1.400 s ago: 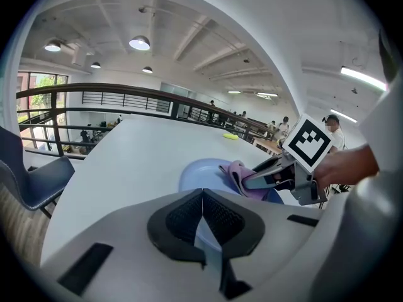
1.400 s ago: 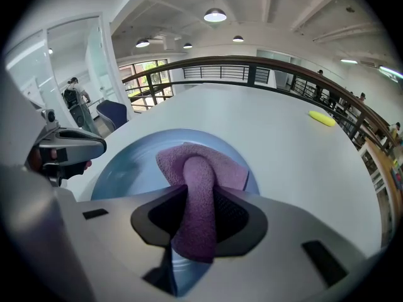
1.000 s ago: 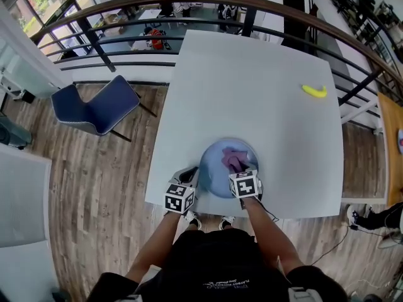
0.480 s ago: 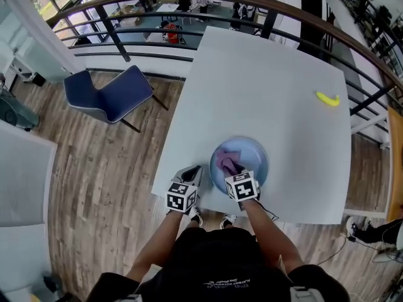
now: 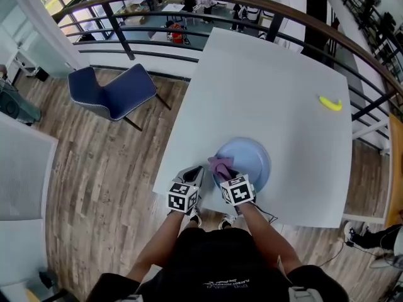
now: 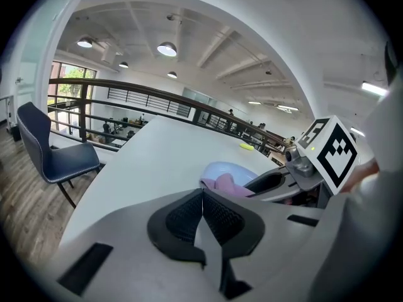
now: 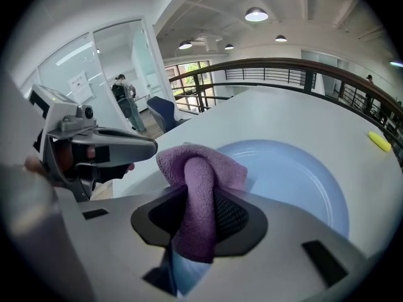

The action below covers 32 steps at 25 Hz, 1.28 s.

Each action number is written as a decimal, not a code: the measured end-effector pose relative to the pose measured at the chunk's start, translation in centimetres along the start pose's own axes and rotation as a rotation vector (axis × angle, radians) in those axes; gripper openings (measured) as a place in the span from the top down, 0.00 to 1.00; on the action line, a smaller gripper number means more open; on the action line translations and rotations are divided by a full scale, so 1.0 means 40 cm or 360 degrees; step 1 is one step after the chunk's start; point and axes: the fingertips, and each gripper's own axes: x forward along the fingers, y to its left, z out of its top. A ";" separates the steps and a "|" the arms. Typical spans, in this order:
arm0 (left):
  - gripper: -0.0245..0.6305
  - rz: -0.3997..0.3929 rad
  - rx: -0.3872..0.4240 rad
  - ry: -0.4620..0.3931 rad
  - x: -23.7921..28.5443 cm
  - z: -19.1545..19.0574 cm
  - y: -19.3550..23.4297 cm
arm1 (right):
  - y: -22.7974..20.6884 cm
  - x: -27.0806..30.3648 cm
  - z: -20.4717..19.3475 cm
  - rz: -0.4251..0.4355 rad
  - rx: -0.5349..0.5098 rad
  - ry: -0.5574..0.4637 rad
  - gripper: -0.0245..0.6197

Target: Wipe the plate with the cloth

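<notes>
1. Your right gripper point(image 7: 201, 218) is clamped on the purple cloth point(image 7: 200, 168). A fold runs down between the pads, and the bunched rest sticks out ahead of the jaws.
2. In the head view, the cloth point(image 5: 219, 165) at the tip of the right gripper point(image 5: 223, 173) sits over the left rim of the blue plate point(image 5: 253, 159).
3. Most of the plate point(image 7: 296, 175) lies ahead and to the right of that gripper, and its face is bare.
4. Your left gripper point(image 6: 203, 216) has its jaws pressed together with nothing between them.
5. The left gripper point(image 5: 195, 173) sits just left of the right one, beside the plate's left edge, over the near part of the white table point(image 5: 264, 87).
6. A small yellow thing point(image 5: 330, 103) lies well ahead and to the right of both grippers, near the table's right edge.
7. A blue chair point(image 5: 113, 93) stands on the wood floor, far left and ahead of the left gripper.
</notes>
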 end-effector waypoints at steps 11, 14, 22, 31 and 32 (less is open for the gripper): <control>0.94 -0.0028 0.0009 0.0027 0.020 -0.006 -0.017 | -0.006 -0.003 -0.038 -0.0051 -0.0040 0.0053 0.78; 0.94 -0.0050 0.0029 0.0026 0.031 0.001 -0.029 | -0.025 -0.011 -0.053 -0.0072 -0.0011 0.0052 0.78; 0.94 -0.0134 0.0109 0.0054 0.058 0.009 -0.087 | -0.094 -0.055 -0.097 -0.0200 0.0089 0.0051 0.78; 0.94 -0.0193 0.0172 0.0072 0.070 0.019 -0.121 | -0.175 -0.103 -0.136 -0.0347 0.0208 0.0032 0.78; 0.94 -0.0198 0.0179 0.0073 0.069 0.020 -0.127 | -0.181 -0.110 -0.141 -0.0360 0.0223 0.0031 0.78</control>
